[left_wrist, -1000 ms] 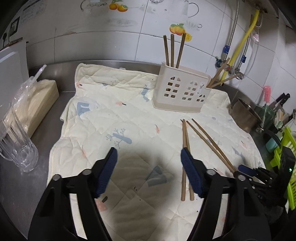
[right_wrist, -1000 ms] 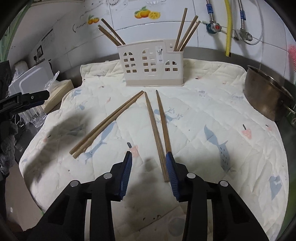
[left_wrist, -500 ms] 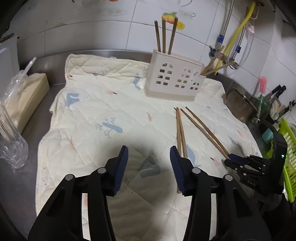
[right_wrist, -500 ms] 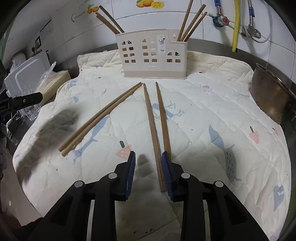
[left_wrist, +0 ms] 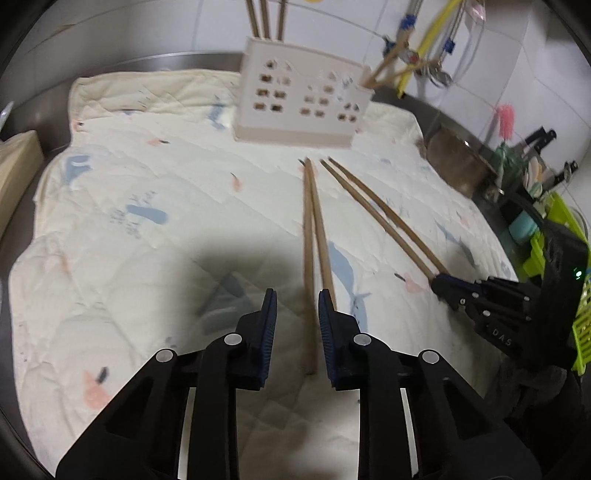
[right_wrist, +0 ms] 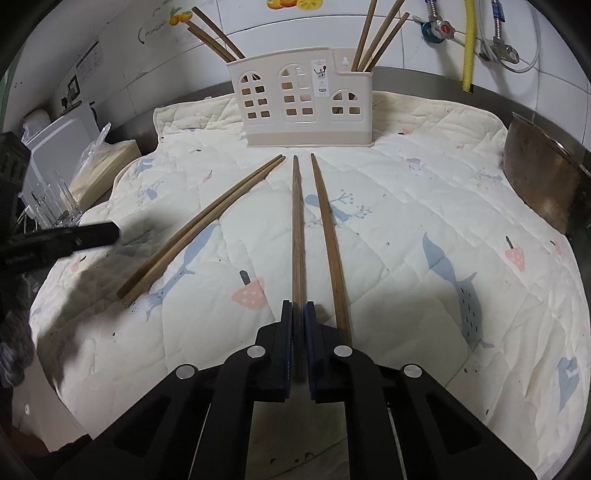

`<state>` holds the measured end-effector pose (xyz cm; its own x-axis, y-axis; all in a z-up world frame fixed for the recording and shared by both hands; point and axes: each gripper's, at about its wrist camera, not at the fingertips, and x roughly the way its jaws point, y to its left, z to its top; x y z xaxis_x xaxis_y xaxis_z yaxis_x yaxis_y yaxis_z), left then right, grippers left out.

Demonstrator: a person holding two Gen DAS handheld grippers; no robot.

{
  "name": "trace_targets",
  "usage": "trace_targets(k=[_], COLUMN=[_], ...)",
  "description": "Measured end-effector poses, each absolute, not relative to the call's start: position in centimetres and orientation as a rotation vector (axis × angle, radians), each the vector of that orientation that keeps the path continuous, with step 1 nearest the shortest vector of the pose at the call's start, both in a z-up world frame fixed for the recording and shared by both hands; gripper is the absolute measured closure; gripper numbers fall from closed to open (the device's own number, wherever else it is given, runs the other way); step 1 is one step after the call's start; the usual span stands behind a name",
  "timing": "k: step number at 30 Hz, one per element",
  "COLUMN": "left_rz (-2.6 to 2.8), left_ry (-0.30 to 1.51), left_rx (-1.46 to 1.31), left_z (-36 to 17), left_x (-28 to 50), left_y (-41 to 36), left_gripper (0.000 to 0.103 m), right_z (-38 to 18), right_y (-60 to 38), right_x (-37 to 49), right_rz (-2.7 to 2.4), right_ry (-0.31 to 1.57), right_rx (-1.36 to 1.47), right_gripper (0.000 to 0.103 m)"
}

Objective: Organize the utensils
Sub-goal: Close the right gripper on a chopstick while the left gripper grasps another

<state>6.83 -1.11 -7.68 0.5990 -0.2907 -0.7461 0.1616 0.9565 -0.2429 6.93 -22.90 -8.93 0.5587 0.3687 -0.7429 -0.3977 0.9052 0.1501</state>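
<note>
Four loose chopsticks: two pairs of brown wooden sticks lie on the quilted mat (right_wrist: 424,206), their thin ends toward the holder.
Holder: a cream plastic chopstick holder (right_wrist: 308,107) shaped like a row of houses, with arched cut-out windows, stands upright at the far edge of the mat against the tiled wall.
Holder contents: three chopsticks lean out of its left compartment (right_wrist: 216,35) and four out of its right compartment (right_wrist: 380,35); the middle section shows nothing above the rim.
Mat: pale cream, diamond-stitched, soft and slightly puckered, printed with blue whales and pink strawberries.
My right gripper (right_wrist: 298,314): my blue-padded fingers have just been closing and now clamp the thick end of one chopstick (right_wrist: 297,229), the left one of the right pair.
Its partner (right_wrist: 328,236): lies on the mat just beside my right finger, not held.
My left gripper (left_wrist: 295,306): my fingers have just been closing and stand narrowly apart around the thick ends of the left pair (left_wrist: 312,236); one stick runs between them and the other passes under my right finger; the view is blurred and I see no squeeze.
Metal bowl (right_wrist: 543,177): dull steel, at the mat's right edge.
Glass mug (right_wrist: 55,203): clear and ribbed, off the mat's left edge.
</note>
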Motion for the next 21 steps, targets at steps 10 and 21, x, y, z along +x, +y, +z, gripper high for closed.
trace_targets(k=[10,21], left_rz=[-0.265,-0.265], left_ry=[0.935,0.953], left_rx=[-0.146,-0.144], left_z=[-9.4,-9.9], left_x=[8.2,8.4], left_y=[-2.0,-2.7], left_gripper=[0.089,0.089], right_z=[-9.0,-9.0], right_y=[-22.9,-22.8], right_x=[6.7,6.8], right_rz=[0.444,0.428], right_ry=[0.855,0.851], right_rx=[-0.026,-0.035], right_gripper=[0.096,0.095])
